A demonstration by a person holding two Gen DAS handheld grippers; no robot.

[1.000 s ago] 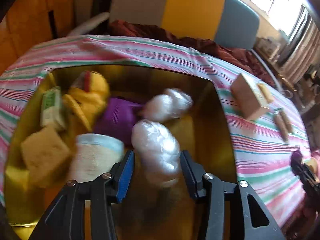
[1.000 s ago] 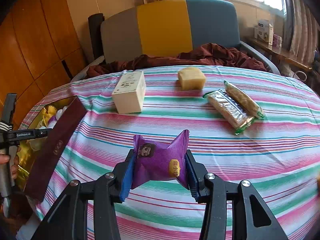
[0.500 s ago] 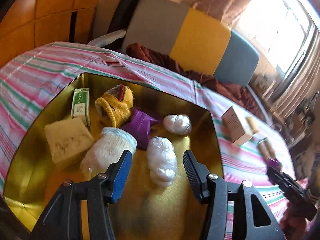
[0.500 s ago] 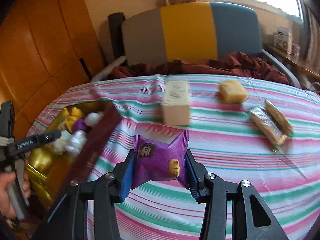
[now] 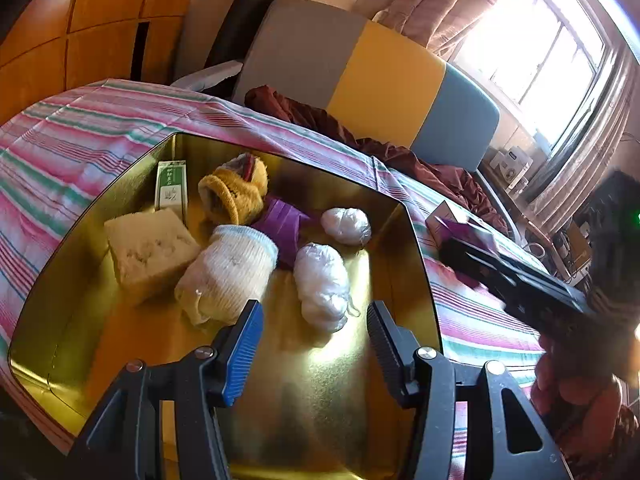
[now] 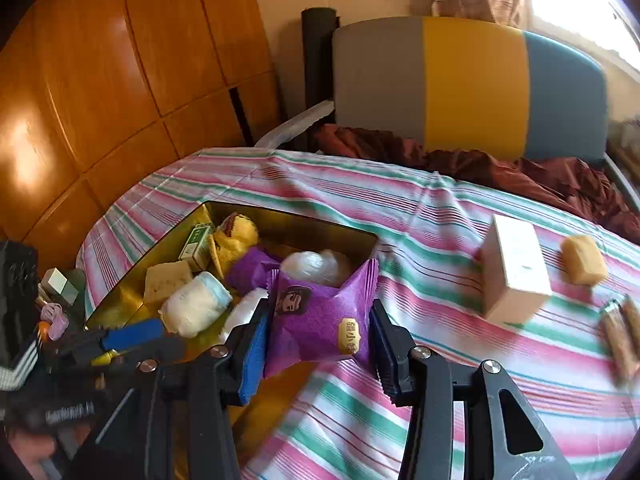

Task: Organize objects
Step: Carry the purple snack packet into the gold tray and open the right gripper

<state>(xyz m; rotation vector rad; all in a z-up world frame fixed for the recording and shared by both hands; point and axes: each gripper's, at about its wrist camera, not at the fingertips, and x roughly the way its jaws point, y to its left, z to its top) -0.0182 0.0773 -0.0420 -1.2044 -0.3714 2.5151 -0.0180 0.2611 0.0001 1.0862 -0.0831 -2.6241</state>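
Observation:
A gold tin box (image 5: pixel 416 248) lies on the striped tablecloth. It holds two white plastic-wrapped bundles (image 5: pixel 322 284), a rolled white sock (image 5: pixel 230 272), a yellow sock (image 5: pixel 236 194), a purple packet (image 5: pixel 282 228), a sponge (image 5: pixel 148 248) and a small green carton (image 5: pixel 172 184). My left gripper (image 5: pixel 314 312) hovers over the box's near end, open, with nothing between its fingers. My right gripper (image 6: pixel 319 316) is shut on a purple snack packet (image 6: pixel 316 320), held above the box's right edge (image 6: pixel 370 240). In the left wrist view the right gripper (image 5: pixel 472 256) comes in from the right.
On the cloth to the right stand a white carton (image 6: pixel 514 268), a yellow sponge block (image 6: pixel 584 264) and wrapped snack bars (image 6: pixel 620 336). A grey, yellow and blue chair (image 6: pixel 472 84) with dark red cloth (image 6: pixel 480 160) stands behind the table. Wood panelling lines the left.
My left gripper widened, let go of the white bundle and drew back from it. My right gripper carried the purple packet left across the table to the box's edge.

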